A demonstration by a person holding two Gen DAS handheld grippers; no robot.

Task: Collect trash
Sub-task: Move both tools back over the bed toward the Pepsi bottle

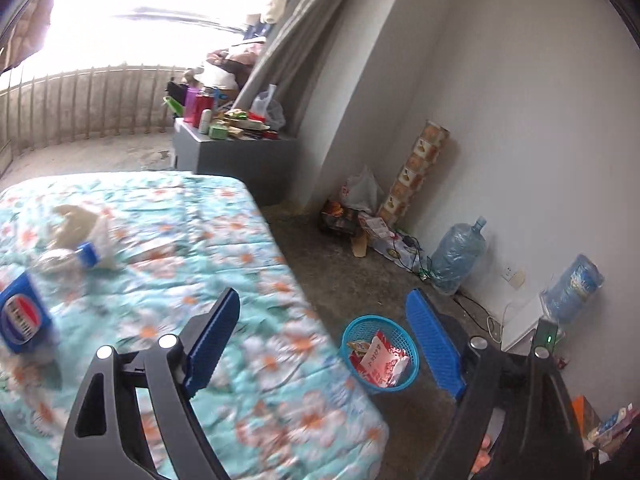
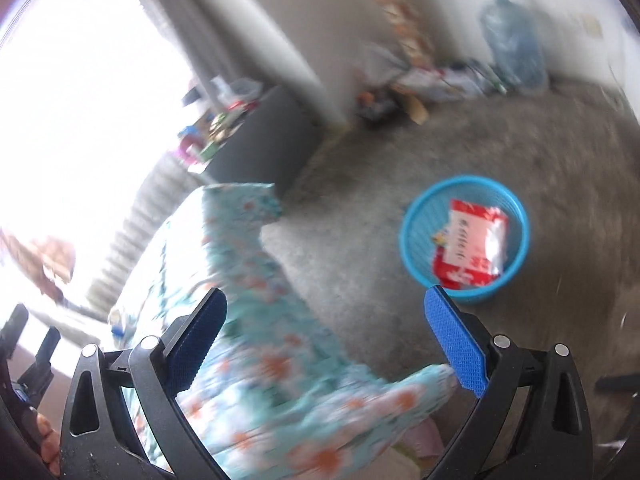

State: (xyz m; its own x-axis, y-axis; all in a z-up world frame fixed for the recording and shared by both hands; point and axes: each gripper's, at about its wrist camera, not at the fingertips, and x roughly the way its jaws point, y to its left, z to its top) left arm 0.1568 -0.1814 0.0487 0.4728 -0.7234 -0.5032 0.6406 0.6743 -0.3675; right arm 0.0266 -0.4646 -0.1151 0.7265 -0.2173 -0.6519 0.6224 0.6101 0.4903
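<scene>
A blue mesh basket (image 1: 352,334) stands on the floor beside the bed and holds a red and white wrapper (image 1: 382,362). My left gripper (image 1: 323,296) hangs open over the bed's edge with nothing between its fingers. On the floral bedspread (image 1: 208,232) at the left lie a clear bottle with a blue Pepsi label (image 1: 24,316), a second clear bottle with a blue band (image 1: 86,255), and a tan crumpled piece (image 1: 74,222). In the blurred right wrist view, my right gripper (image 2: 325,292) is open and empty above the bed corner (image 2: 280,360). The basket (image 2: 464,180) with the wrapper (image 2: 474,244) sits to its upper right.
A grey cabinet (image 1: 240,152) crowded with bottles and boxes stands beyond the bed. Along the right wall are bags and packaging (image 1: 352,216), a patterned roll (image 1: 416,172), cables and two large water jugs (image 1: 460,256) (image 1: 574,288). Bare concrete floor (image 1: 320,264) runs between bed and wall.
</scene>
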